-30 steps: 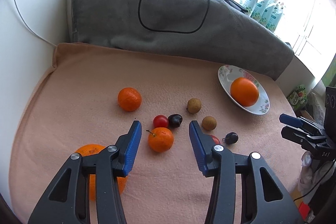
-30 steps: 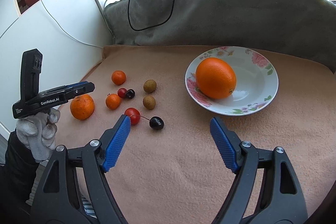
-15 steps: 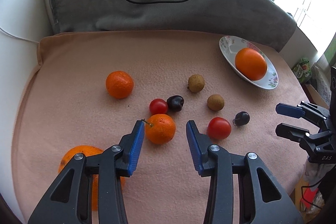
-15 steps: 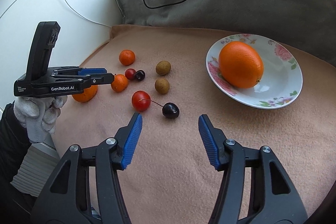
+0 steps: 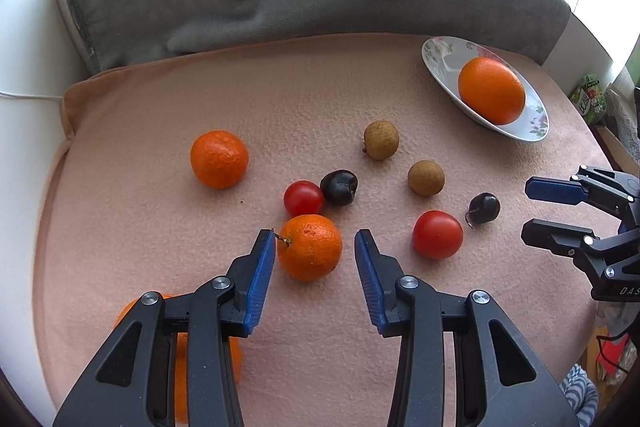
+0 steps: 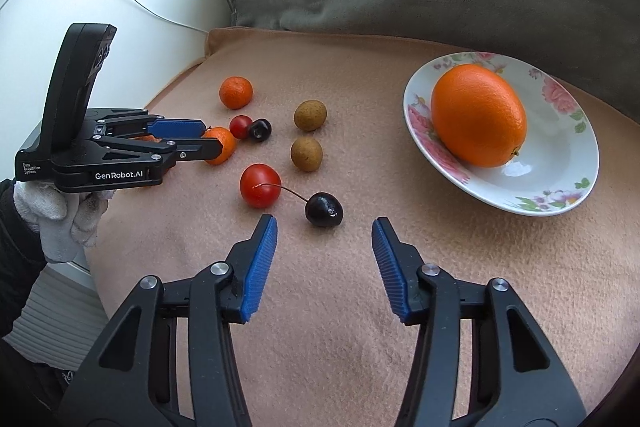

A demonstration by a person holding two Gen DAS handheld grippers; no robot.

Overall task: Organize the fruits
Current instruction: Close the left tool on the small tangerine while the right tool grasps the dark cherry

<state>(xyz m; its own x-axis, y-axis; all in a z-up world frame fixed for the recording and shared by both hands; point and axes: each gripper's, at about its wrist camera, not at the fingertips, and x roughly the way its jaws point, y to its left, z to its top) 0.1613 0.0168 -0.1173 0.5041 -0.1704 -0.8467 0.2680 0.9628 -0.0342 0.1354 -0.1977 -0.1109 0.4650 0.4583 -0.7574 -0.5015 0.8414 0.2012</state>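
On the peach cloth [image 5: 120, 227] lie several small fruits. My left gripper [image 5: 315, 238] is open around a stemmed tangerine [image 5: 310, 247]: the left pad is at the stem, the right pad stands clear. A cherry tomato [image 5: 303, 198] and a dark cherry [image 5: 339, 187] sit just beyond. My right gripper [image 6: 324, 223] is open with its jaws closing; a stemmed dark cherry [image 6: 324, 209] lies just past its tips, beside a red tomato [image 6: 260, 185]. A flowered plate [image 6: 560, 187] at the right holds a big orange [image 6: 478, 115].
Two brown longans [image 6: 310, 115] [image 6: 306, 153] and another tangerine [image 6: 236, 92] lie farther back. An orange [image 5: 182, 375] sits under my left gripper's frame. A grey cushion [image 5: 320, 7] with a black cable backs the cloth. A gloved hand [image 6: 52, 211] holds the left gripper [image 6: 208, 137].
Both grippers came down and closer to the fruit. The left one now flanks the stemmed tangerine. The right jaws narrowed a lot and neared the stemmed cherry.
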